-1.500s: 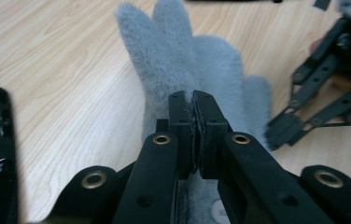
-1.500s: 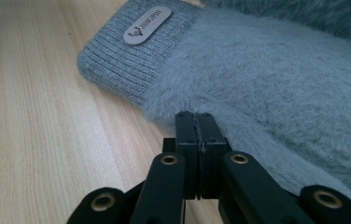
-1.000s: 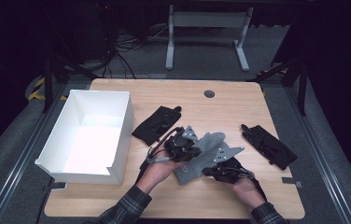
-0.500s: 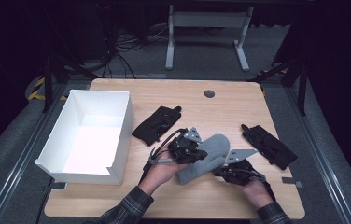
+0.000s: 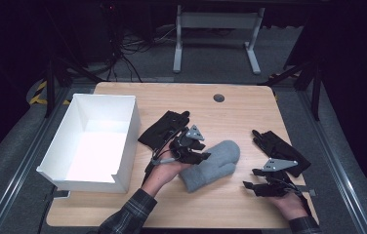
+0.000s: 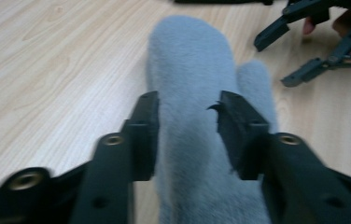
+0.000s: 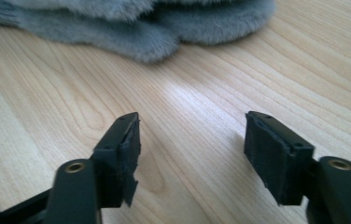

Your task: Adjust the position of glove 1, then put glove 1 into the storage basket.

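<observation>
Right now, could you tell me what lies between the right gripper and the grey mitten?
Nothing: the right gripper view shows only bare wooden table between the open right gripper and the grey mitten.

The setting is a lab-style recording station. A light wooden table [image 5: 220, 200] stands on grey carpet [image 5: 337, 78] in a darkened room. Metal rails [image 5: 23, 161] flank it, loose cables [image 5: 128, 48] lie behind, and yellow-black hazard tape [image 5: 39, 92] marks the floor.

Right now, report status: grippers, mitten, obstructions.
Left gripper shut on grey mitten, mid-table. Right gripper open over bare wood, holding nothing. White box far left, black gloves either side; nothing between grippers.
</observation>
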### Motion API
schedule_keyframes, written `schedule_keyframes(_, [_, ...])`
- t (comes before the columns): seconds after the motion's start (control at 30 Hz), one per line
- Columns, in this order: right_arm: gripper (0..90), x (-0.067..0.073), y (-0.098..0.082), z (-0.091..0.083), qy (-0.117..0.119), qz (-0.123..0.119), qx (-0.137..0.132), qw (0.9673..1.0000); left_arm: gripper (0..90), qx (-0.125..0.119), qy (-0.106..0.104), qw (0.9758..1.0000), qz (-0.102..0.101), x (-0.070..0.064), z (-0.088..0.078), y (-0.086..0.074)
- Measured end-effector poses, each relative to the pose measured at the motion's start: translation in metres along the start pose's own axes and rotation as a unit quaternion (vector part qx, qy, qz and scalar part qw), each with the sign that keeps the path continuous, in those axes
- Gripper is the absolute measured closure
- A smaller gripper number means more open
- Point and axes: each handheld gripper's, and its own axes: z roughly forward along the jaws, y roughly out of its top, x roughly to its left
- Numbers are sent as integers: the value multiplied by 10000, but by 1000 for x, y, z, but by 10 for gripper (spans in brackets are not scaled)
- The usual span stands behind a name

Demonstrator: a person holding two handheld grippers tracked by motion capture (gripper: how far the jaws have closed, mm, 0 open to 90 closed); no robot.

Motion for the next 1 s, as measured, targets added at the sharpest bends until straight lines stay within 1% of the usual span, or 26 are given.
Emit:
schedule_keyframes(0.03, [334, 0, 0, 0, 0, 0, 0, 10000, 492, 0, 0, 10000, 0, 0, 0, 0])
schedule_keyframes(0.07, [320, 0, 0, 1, -34, -2, -2, 10000, 492, 44, -45, 10000, -41, 2, 3, 1])
schedule_keyframes(0.1, [292, 1, 0, 2, -14, -62, -29, 10000, 393, 78, -129, 9999, -57, 6, 8, 1])
schedule_keyframes(0.13, [292, 1, 0, 2, -14, -62, -29, 10000, 369, 78, -129, 9999, -57, 6, 8, 1])
schedule_keyframes(0.17, [279, 2, 0, 3, -40, -117, -38, 9999, 326, 68, -149, 9998, -83, 8, 11, 1])
schedule_keyframes(0.23, [275, 3, 0, 4, -81, -160, -29, 9998, 263, 262, -285, 9992, -131, 11, 22, -2])
schedule_keyframes(0.27, [275, 3, 0, 4, -81, -160, -29, 9998, 228, 262, -285, 9992, -131, 11, 22, -2])
schedule_keyframes(0.3, [275, 3, 0, 4, -108, -214, -24, 9997, 197, 430, -345, 9984, -133, 13, 30, -4])
schedule_keyframes(0.33, [274, 4, 0, 5, -115, -223, -31, 9997, 186, 484, -327, 9982, -150, 12, 34, -5])
schedule_keyframes(0.37, [274, 4, 0, 5, -115, -223, -31, 9997, 170, 484, -327, 9982, -150, 12, 34, -5])
schedule_keyframes(0.4, [274, 3, 0, 5, -120, -228, -37, 9997, 170, 561, -323, 9978, -145, 13, 37, -6])
schedule_keyframes(0.43, [274, 3, 0, 5, -122, -220, -47, 9997, 158, 570, -383, 9975, -174, 13, 42, -8])
schedule_keyframes(0.47, [274, 3, -1, 5, -122, -224, -48, 9997, 157, 581, -376, 9974, -180, 14, 44, -9])
schedule_keyframes(0.57, [273, 3, -1, 5, -122, -233, -47, 9996, 156, 613, -432, 9969, -239, 16, 48, -12])
schedule_keyframes(0.63, [273, 3, -1, 5, -120, -236, -50, 9996, 156, 658, -484, 9964, -236, 19, 51, -15])
schedule_keyframes(0.67, [273, 3, -1, 5, -120, -232, -53, 9996, 157, 655, -505, 9962, -288, 20, 53, -16])
schedule_keyframes(0.77, [273, 3, 0, 5, -124, -229, -57, 9996, 165, 668, -620, 9953, -334, 23, 57, -20])
schedule_keyframes(0.87, [273, 3, -1, 5, -127, -228, -60, 9996, 203, 697, -811, 9934, -422, 25, 60, -23])
schedule_keyframes(0.9, [273, 3, -1, 5, -129, -227, -61, 9996, 222, 693, -918, 9923, -458, 26, 61, -24])
schedule_keyframes(0.93, [273, 3, -1, 5, -130, -225, -61, 9996, 252, 706, -1001, 9914, -452, 27, 62, -24])
schedule_keyframes(0.97, [274, 3, -1, 5, -129, -225, -65, 9996, 269, 698, -1051, 9911, -422, 28, 63, -24])
schedule_keyframes(1.0, [274, 3, -1, 5, -129, -225, -65, 9996, 291, 698, -1051, 9911, -422, 28, 63, -24])
